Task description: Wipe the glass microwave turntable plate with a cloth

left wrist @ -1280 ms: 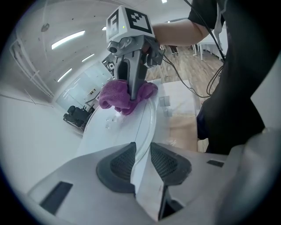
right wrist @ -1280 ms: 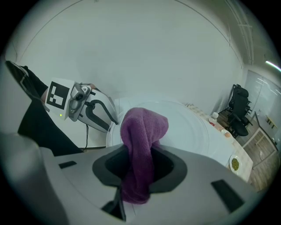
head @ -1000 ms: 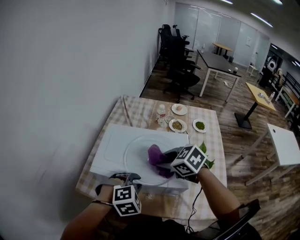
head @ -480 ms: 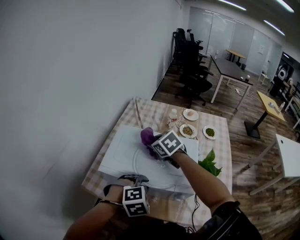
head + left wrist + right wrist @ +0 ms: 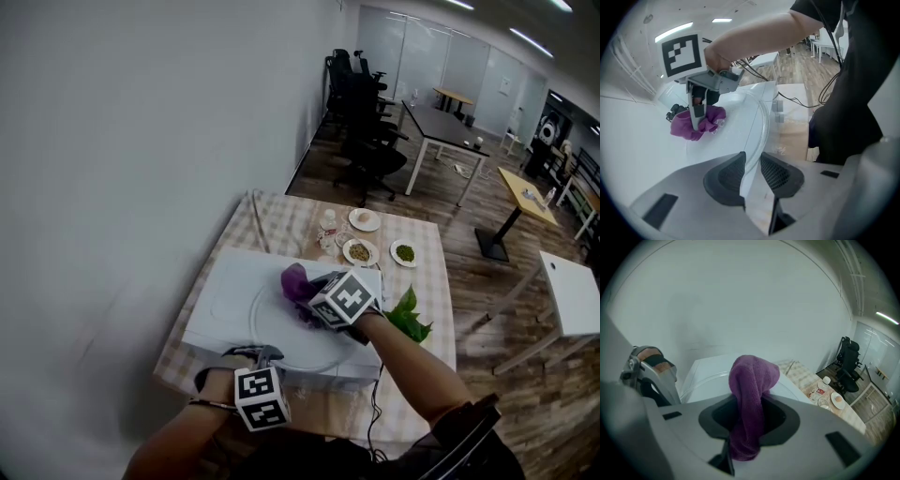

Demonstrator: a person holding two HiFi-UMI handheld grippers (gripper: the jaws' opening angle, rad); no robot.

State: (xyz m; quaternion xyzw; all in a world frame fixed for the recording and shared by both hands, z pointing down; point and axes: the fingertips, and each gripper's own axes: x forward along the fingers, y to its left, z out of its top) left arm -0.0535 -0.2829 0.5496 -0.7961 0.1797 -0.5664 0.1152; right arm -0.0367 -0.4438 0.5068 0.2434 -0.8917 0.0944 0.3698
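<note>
Left tongs (image 5: pixel 751 173): both dark pads are closed on the near rim of the glass plate (image 5: pixel 740 126), whose edge runs straight up between them. From the head view these tongs sit at the plate's front edge, with their marker cube (image 5: pixel 260 398) nearest the person.

Right tongs (image 5: pixel 750 416): jaws clamped on a purple cloth (image 5: pixel 752 380). The cloth fills the gap between the pads, one bunch standing up ahead of the jaws and a tail hanging below them. From the head view the cloth is pressed onto the far part of the plate, left of centre. The left gripper view confirms contact between cloth and glass, with the tongs tilted down onto it. The right cube (image 5: pixel 345 298) faces up and the forearm crosses the plate's right side.

Plate: lies flat on top of a white box (image 5: pixel 220 281) and covers most of its right half. The box stands on a table (image 5: pixel 281 220) with a checked cover, set against a plain white wall.

Other items on the table, beyond the box:
- Three small dishes: one white dish (image 5: pixel 364 219), one with brownish food (image 5: pixel 358 251) and one with green food (image 5: pixel 403 252).
- A small bottle (image 5: pixel 326 223), just left of the dishes.
- A green leafy sprig (image 5: pixel 410 319), beside the box's right edge.

Further off, black office chairs (image 5: pixel 361 103) and desks stand on a wood floor.
</note>
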